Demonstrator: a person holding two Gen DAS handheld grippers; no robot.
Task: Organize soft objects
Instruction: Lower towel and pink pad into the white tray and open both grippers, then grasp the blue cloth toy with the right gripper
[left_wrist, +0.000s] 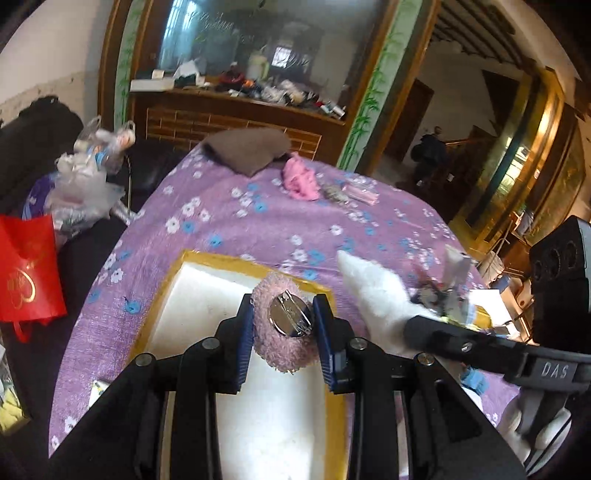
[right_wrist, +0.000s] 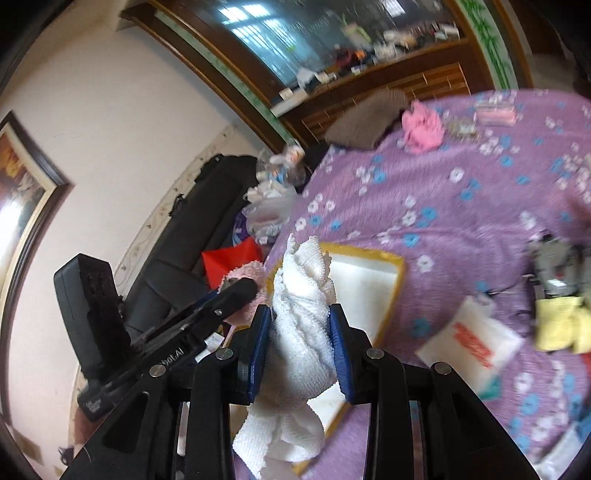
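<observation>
Left gripper (left_wrist: 283, 325) clamped on fuzzy pink brooch (left_wrist: 284, 349), oval, shiny metal pin-back facing up, held above yellow-rimmed white box (left_wrist: 192, 258) on floral purple tablecloth (left_wrist: 258, 218). Right gripper (right_wrist: 300, 345) clamped on bunched, nubby white terry cloth (right_wrist: 301, 332), over the same box (right_wrist: 397, 275)

Black tongs (left_wrist: 283, 328), blue pads (left_wrist: 245, 354), silver screws, "DAS" lettering.

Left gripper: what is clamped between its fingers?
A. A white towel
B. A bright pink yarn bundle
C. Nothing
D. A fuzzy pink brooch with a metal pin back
D: the left gripper pinches the fuzzy pink brooch, silver pin back up, over the yellow-rimmed box; the white towel is in the right gripper.
</observation>
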